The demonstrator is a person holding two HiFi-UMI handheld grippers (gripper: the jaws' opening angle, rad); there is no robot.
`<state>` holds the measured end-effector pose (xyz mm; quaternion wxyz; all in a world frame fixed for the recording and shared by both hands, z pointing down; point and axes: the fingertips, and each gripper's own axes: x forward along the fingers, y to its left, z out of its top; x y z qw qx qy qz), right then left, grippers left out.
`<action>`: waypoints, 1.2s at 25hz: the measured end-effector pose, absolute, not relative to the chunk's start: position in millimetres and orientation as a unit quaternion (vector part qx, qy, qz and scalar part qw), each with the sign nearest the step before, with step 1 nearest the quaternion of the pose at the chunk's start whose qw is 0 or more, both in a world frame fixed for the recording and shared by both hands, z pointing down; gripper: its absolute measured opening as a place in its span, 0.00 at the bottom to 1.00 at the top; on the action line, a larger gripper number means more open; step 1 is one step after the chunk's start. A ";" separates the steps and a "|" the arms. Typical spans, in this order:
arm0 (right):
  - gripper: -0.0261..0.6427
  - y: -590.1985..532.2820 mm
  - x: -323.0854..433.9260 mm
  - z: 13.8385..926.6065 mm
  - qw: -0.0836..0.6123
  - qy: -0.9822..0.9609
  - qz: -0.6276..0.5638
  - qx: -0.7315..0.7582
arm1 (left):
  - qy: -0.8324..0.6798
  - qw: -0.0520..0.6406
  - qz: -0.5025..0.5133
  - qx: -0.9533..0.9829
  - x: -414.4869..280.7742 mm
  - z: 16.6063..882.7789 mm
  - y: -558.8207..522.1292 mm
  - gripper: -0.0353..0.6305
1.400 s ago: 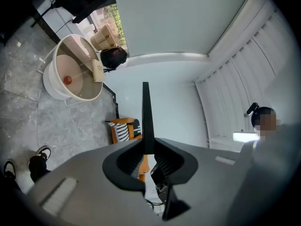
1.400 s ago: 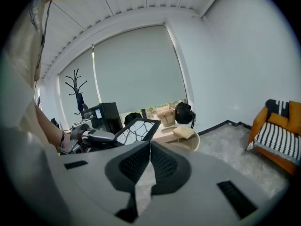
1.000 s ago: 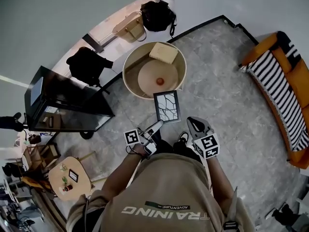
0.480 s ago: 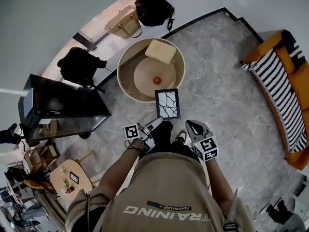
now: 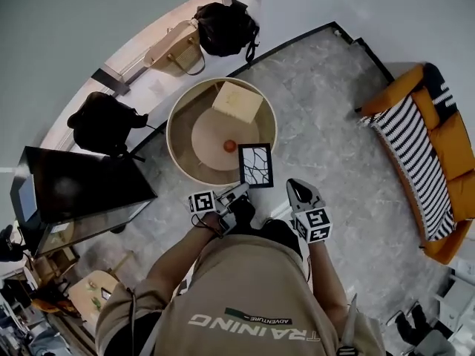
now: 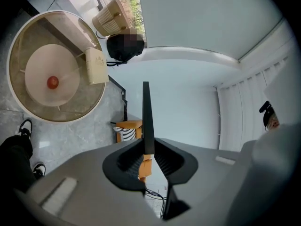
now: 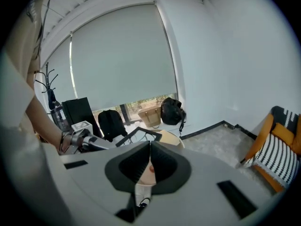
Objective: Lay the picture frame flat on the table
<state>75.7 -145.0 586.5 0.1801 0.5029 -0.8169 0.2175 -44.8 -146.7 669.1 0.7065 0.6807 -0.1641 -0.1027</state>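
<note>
The black picture frame [image 5: 256,165], with a white branching pattern, stands upright in the air over the near rim of the round wooden table [image 5: 181,148]. My left gripper [image 5: 243,190] is shut on the frame's lower edge. In the left gripper view the frame [image 6: 146,119] shows edge-on between the pressed jaws of that gripper [image 6: 147,149]. On the table [image 6: 21,102] lie a red ball [image 6: 52,82] and a beige box [image 6: 95,66]. My right gripper [image 5: 295,186] hangs to the right of the frame, apart from it. In its own view that gripper [image 7: 150,147] is shut and holds nothing.
A black cabinet [image 5: 78,191] stands left of the table. Bags [image 5: 223,28] and a backpack [image 5: 104,121] lie along the wall beyond it. An orange sofa with a striped cover [image 5: 427,143] is at the right. Grey stone floor lies between.
The person has stepped toward the round table. Both grippers and the frame have moved with them, and the frame now overlaps the table's near rim.
</note>
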 end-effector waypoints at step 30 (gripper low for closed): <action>0.05 -195.1 75.6 869.3 0.134 -0.777 0.377 0.486 | -0.237 0.740 -0.002 0.630 -15.7 958.9 -241.9 0.16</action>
